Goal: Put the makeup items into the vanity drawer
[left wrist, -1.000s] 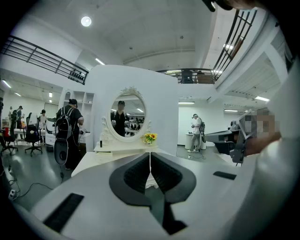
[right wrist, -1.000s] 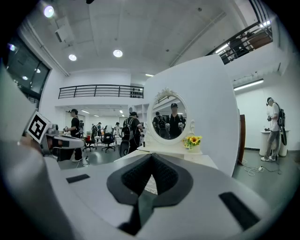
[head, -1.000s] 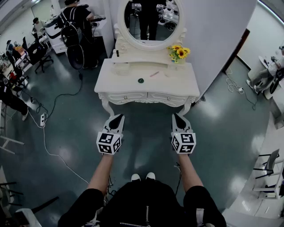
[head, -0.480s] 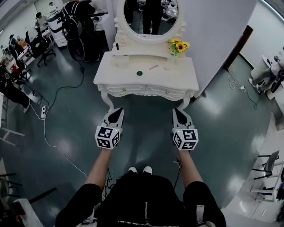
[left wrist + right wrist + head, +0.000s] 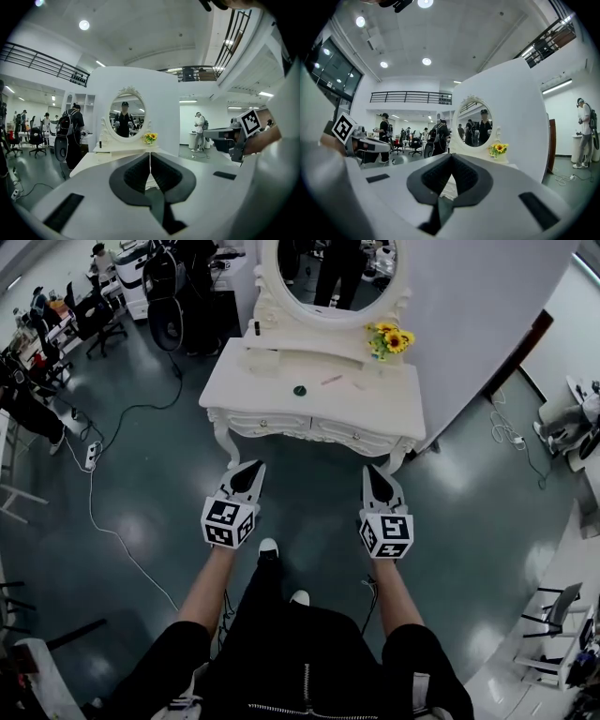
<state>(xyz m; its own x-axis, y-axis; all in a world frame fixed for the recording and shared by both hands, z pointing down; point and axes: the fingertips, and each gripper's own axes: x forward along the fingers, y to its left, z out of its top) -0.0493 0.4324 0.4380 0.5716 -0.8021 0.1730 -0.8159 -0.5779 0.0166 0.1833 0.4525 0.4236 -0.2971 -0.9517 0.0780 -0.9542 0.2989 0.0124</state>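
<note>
The left claw [image 5: 247, 471] and right claw [image 5: 378, 476] were both shut and empty, short of the tabletop's [image 5: 394, 409] front edge, with what seemed a green pot [image 5: 299, 390] and a slanting pink stick [image 5: 331, 380] lying straight ahead mid-tabletop, roughly between them.

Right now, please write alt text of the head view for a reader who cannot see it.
A person holds the left gripper and the right gripper, both shut and empty, short of a white vanity table with closed drawers. On its top lie a small green round item and a pink stick, near sunflowers.
</note>
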